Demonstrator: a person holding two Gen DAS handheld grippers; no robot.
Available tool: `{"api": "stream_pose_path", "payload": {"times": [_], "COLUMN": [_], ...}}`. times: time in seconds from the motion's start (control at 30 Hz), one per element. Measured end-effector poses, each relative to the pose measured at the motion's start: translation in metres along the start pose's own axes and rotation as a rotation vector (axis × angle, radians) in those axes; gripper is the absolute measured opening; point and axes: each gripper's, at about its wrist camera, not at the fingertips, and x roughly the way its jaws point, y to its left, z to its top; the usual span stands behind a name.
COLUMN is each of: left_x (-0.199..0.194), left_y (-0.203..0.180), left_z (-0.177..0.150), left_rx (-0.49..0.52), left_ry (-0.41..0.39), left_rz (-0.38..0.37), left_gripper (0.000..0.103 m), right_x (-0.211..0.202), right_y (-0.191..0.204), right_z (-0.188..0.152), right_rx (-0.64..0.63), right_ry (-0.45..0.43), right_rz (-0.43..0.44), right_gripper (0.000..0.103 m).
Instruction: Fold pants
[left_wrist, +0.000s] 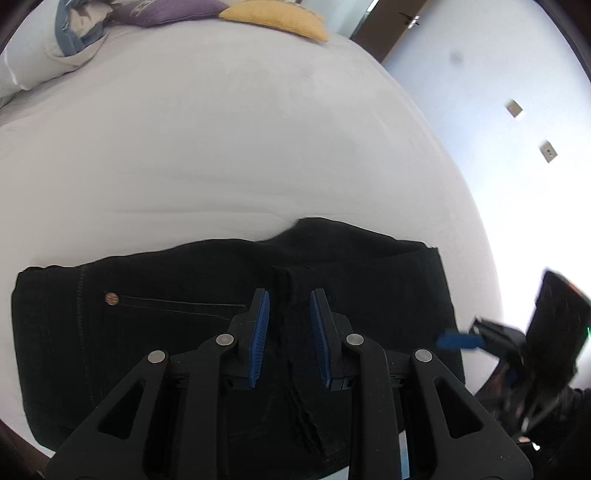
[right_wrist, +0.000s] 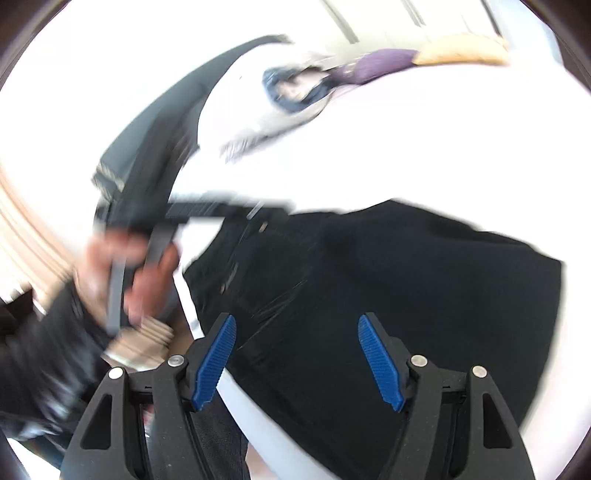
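Black pants (left_wrist: 166, 332) lie folded into a compact rectangle near the front edge of the white bed (left_wrist: 221, 147). A copper rivet (left_wrist: 111, 298) and pocket seam show on top. My left gripper (left_wrist: 289, 299) hovers over the middle of the pants, jaws slightly apart, nothing between them. My right gripper (right_wrist: 297, 321) is open wide and empty above the pants (right_wrist: 406, 295), which are blurred in that view. The right gripper also shows in the left wrist view (left_wrist: 458, 341) at the pants' right edge. The left hand and its gripper (right_wrist: 229, 210) show blurred at the left.
Purple pillow (left_wrist: 166, 11), yellow pillow (left_wrist: 277, 18) and a grey-blue pillow (left_wrist: 70, 40) lie at the far end of the bed. A white wall with two sockets (left_wrist: 548, 150) stands to the right. A dark bed frame (right_wrist: 147, 147) runs along the left.
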Motion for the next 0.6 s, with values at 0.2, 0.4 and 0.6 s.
{"api": "stream_pose_path", "payload": {"times": [0.2, 0.4, 0.6], "left_x": [0.041, 0.069, 0.068], "left_y": [-0.036, -0.021, -0.005], "left_z": [-0.039, -0.068, -0.069], "left_rx": [0.053, 0.019, 0.019], "left_ry": [0.066, 0.101, 0.074], "left_rz": [-0.046, -0.015, -0.029], "left_gripper": [0.022, 0.022, 0.022], "right_x": [-0.035, -0.022, -0.029], "right_y": [-0.126, -0.168, -0.147], "right_z": [0.032, 0.026, -0.008], "right_rx": [0.337, 0.46, 0.408], "right_ry": [-0.051, -0.017, 0.035], "right_rz": [0.247, 0.269, 0.325], "right_gripper": [0.072, 0.056, 0.056]}}
